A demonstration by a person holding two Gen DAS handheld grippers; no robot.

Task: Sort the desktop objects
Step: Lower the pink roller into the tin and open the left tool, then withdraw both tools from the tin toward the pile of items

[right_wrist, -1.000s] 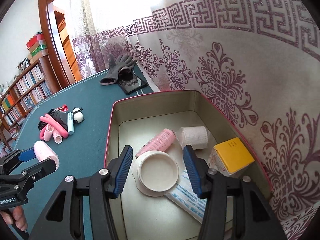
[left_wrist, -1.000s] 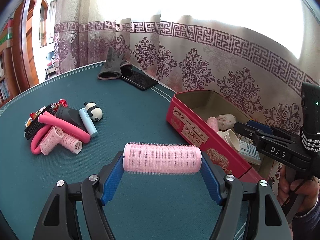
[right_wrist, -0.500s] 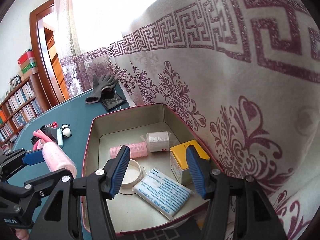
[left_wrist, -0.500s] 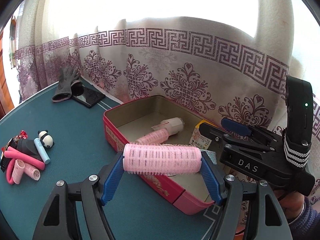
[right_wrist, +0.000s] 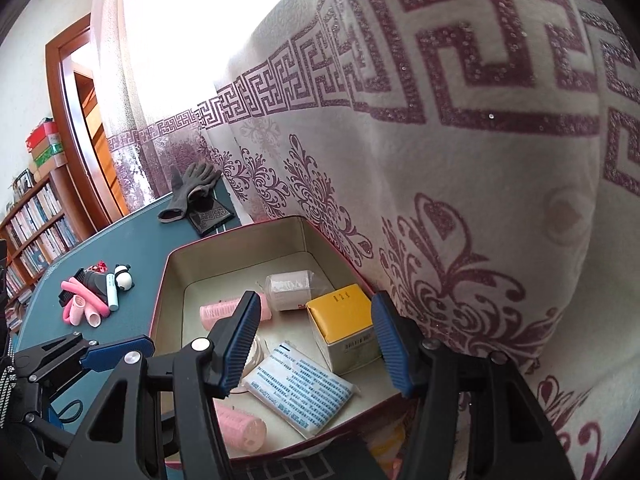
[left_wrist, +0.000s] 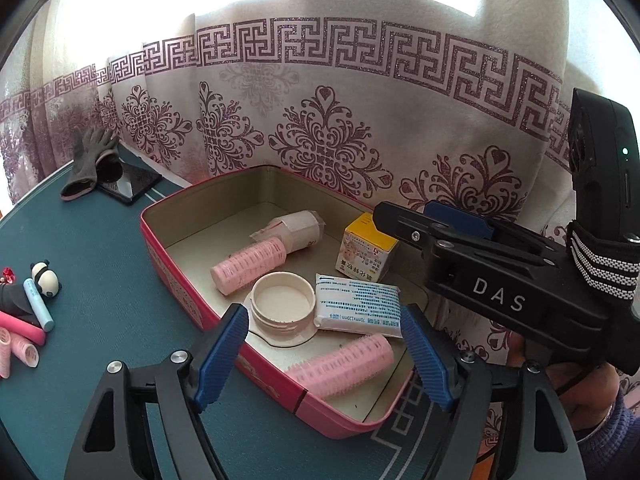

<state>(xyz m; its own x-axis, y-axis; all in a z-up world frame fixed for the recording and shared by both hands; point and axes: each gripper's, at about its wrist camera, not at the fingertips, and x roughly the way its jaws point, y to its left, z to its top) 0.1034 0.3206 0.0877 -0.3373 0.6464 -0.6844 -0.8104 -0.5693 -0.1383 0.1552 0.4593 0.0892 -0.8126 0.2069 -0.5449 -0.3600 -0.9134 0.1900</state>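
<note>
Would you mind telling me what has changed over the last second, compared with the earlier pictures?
The left gripper carried the pink hair roller from above the table over the red tin and let it go; its jaws now stand open and the roller lies in the tin's near corner. The right gripper stayed open and empty above the tin. The other tin contents and the pile of rollers on the table did not move.

Glossy metal tin, bristly plastic roller, matt felt tabletop
</note>
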